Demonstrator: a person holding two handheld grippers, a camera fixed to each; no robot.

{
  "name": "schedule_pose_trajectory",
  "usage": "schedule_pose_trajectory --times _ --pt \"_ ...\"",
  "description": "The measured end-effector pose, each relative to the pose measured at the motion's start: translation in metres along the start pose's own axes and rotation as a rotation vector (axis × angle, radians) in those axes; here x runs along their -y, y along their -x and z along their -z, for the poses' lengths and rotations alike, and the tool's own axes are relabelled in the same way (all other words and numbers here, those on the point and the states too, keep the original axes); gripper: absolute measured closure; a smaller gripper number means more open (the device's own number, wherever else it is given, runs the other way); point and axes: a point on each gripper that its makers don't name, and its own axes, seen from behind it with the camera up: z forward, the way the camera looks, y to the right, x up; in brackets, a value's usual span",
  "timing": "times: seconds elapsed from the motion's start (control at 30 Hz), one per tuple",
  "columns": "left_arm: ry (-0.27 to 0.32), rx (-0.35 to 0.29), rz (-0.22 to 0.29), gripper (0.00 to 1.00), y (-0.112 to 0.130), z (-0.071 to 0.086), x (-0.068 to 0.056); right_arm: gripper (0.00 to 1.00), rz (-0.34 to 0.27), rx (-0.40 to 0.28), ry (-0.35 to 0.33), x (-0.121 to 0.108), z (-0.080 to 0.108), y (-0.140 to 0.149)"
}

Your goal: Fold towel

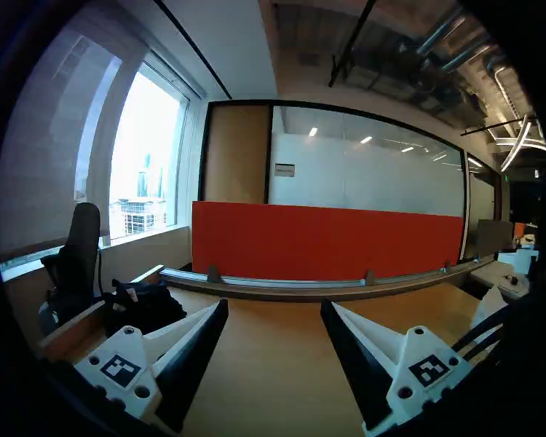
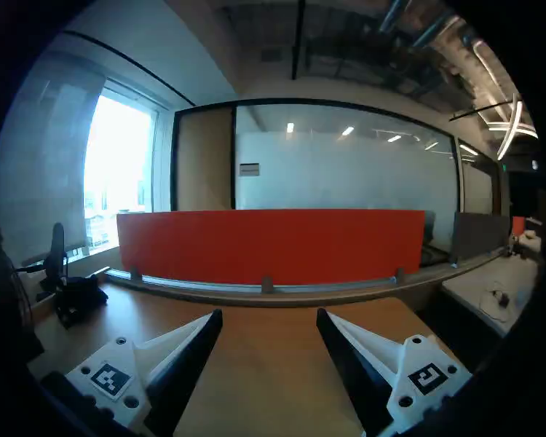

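Observation:
My left gripper (image 1: 274,306) is held open above a wooden desk (image 1: 273,364), its black fingertips (image 1: 215,313) wide apart and nothing between them. In the right gripper view my right gripper (image 2: 268,315) also stands open over the same kind of wooden desk (image 2: 273,371), empty between its fingers. Both point toward an orange divider panel (image 1: 324,240) at the desk's far edge. I see no towel on the desk surface that is in view.
A black bag (image 1: 138,306) lies at the desk's left end, near a black office chair (image 1: 76,255) by the window. The orange divider (image 2: 273,244) and its metal rail (image 2: 273,288) bound the far edge. A white desk (image 2: 491,284) stands to the right.

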Motion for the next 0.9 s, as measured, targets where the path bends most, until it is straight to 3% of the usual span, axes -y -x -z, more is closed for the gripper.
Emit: schedule_pose_trajectory --times 0.2,0.4,0.9 --pt "-0.01 0.006 -0.007 0.06 0.027 -0.002 0.004 0.0 0.014 0.0 -0.008 0.003 0.002 0.01" --pt "-0.033 -0.007 -0.029 0.06 0.048 -0.003 0.011 0.0 -0.021 -0.016 -0.012 0.004 0.002 0.015" --pt "0.004 -0.037 -0.037 0.06 0.096 -0.002 0.015 0.0 -0.016 -0.01 0.022 -0.002 0.004 0.043"
